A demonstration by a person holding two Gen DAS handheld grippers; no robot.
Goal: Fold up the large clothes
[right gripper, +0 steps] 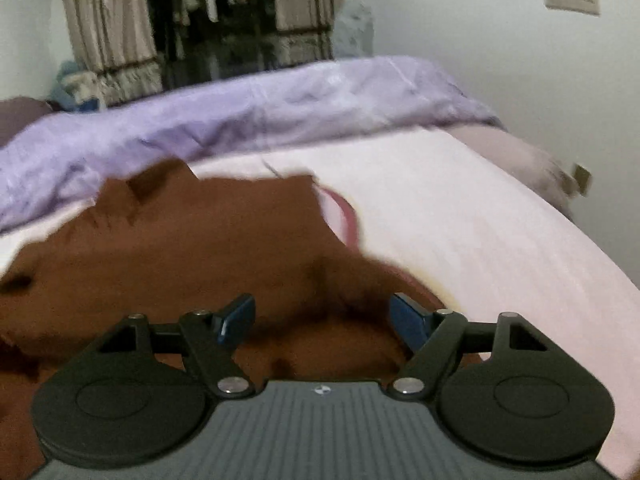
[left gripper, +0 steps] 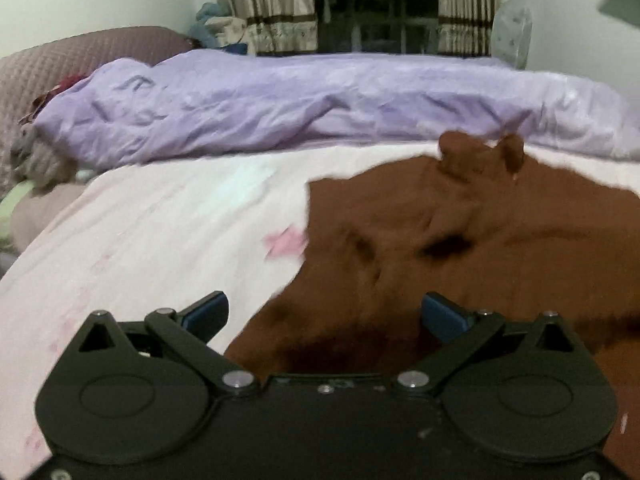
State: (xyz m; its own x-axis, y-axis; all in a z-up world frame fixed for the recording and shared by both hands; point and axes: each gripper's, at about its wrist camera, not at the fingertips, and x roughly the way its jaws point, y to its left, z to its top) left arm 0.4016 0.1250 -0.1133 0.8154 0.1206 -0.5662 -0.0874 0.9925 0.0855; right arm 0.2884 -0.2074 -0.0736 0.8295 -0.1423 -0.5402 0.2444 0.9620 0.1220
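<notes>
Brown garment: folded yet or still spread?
Spread, not neatly folded: the brown garment lies rumpled across the pink sheet, edges uneven. Left gripper and right gripper open above it.

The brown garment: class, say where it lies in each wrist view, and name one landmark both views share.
Left wrist view: the brown garment fills the lower right, on the pale pink sheet.
Right wrist view: the brown garment fills the lower left and centre.
Shared landmark: the purple quilt bunched along the far side of the bed, in front of the curtains.

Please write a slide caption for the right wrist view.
Open right claw above a brown garment on a pink bed.
</notes>
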